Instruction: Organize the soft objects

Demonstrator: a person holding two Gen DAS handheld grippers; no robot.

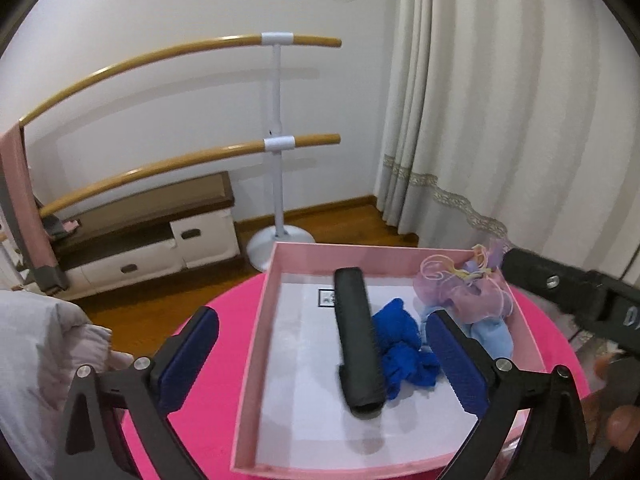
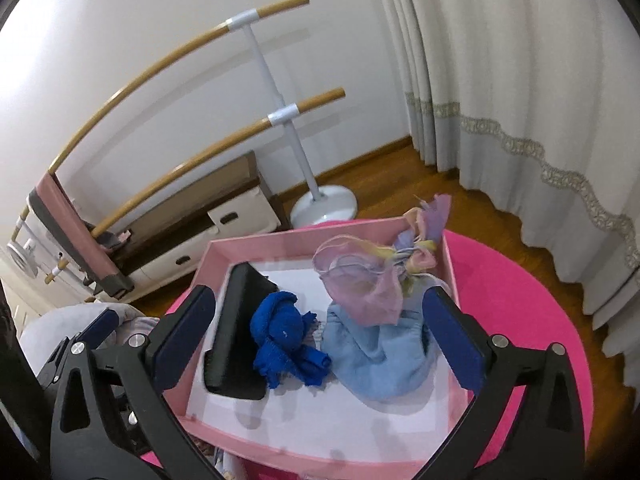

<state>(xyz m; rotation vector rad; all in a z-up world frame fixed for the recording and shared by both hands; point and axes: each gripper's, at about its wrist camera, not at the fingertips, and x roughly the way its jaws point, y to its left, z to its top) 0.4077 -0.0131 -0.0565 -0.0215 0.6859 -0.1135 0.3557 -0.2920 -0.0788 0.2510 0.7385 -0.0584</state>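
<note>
A shallow pink box (image 1: 260,320) (image 2: 200,264) with a white floor sits on a round pink table (image 1: 200,420) (image 2: 520,300). Inside it lie a black roll (image 1: 358,340) (image 2: 234,336), a crumpled dark blue cloth (image 1: 400,344) (image 2: 284,340), a light blue cloth (image 1: 492,332) (image 2: 368,356) and a sheer pink-and-lilac frilly piece (image 1: 472,288) (image 2: 360,276) on top of the light blue one. My left gripper (image 1: 324,360) is open over the box, nothing touching its pads. My right gripper (image 2: 318,336) is open too, its fingers either side of the cloths without touching them.
A ballet barre stand (image 1: 276,140) (image 2: 296,136) with two wooden rails stands behind the table. A low cabinet (image 1: 160,236) (image 2: 224,216) is against the wall and a cream curtain (image 1: 500,120) (image 2: 520,100) hangs at the right. Pale bedding (image 1: 44,352) lies at the left.
</note>
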